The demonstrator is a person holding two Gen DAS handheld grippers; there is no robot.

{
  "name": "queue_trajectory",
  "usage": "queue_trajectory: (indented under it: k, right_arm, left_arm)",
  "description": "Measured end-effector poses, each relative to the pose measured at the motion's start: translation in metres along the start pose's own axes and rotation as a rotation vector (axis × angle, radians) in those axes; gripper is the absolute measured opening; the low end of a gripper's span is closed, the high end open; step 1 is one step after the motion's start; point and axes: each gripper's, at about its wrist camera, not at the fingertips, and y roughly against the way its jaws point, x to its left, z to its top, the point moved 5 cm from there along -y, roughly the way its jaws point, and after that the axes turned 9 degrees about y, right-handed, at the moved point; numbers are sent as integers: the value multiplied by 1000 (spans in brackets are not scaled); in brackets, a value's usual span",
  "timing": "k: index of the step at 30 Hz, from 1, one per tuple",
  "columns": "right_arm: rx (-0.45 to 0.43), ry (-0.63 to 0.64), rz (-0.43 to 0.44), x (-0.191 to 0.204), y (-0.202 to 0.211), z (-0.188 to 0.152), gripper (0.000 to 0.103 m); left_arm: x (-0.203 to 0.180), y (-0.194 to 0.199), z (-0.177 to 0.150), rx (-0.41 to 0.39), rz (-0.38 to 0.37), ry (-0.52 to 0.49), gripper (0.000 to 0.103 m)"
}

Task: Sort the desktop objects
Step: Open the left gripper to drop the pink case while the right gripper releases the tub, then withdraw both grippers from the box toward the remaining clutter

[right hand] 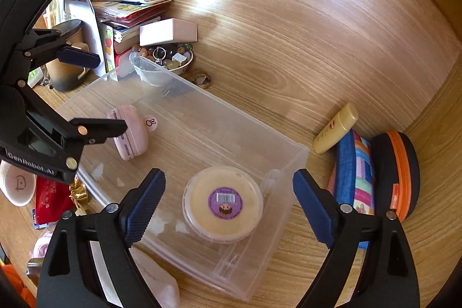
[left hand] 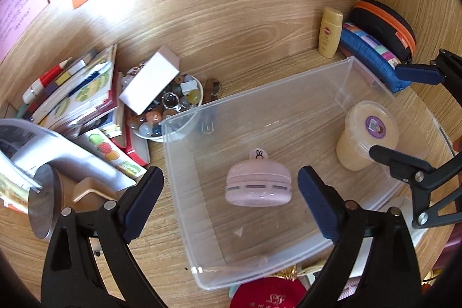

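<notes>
A clear plastic bin (left hand: 260, 94) (right hand: 219, 103) lies on the wooden desk. Inside it sit a pink macaron-shaped case (left hand: 258, 184) (right hand: 130, 134) at the left end and a cream tub with a purple label (left hand: 366, 134) (right hand: 223, 204) at the right end. My left gripper (left hand: 229, 173) (right hand: 95, 91) hangs open above the pink case, with its pads clear of it. Over the tub my right gripper (right hand: 229, 176) (left hand: 404, 114) is open too, and nothing touches its pads.
Left of the bin are a bowl of beads (left hand: 164, 111) with a white box (left hand: 150, 80) on it and a stack of books (left hand: 80, 94). A yellow bottle (left hand: 329, 32), a blue pencil case (left hand: 369, 54) and a black-orange case (left hand: 387, 22) fill the right corner. A red pouch (left hand: 268, 293) lies in front.
</notes>
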Motion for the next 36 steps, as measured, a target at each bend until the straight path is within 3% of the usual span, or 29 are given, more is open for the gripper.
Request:
queue_trajectory:
  k: [12,16,24,36]
  right_arm:
    - [-79,-105,-22,-16,50,-19,89]
    - [-105,-150,-46,-22,67,-32,100]
    - [-136,-190,-98,-15,94,-61,101]
    - [-103,-290,-106,-13,100,-108,101]
  left_arm:
    - [13,49,-13,-126,27,4,98]
    - [14,61,-21,-147,17,12,98]
    - [24,78,-42,-173,10,68,99]
    - [39,106,-75,-247,24,163,102]
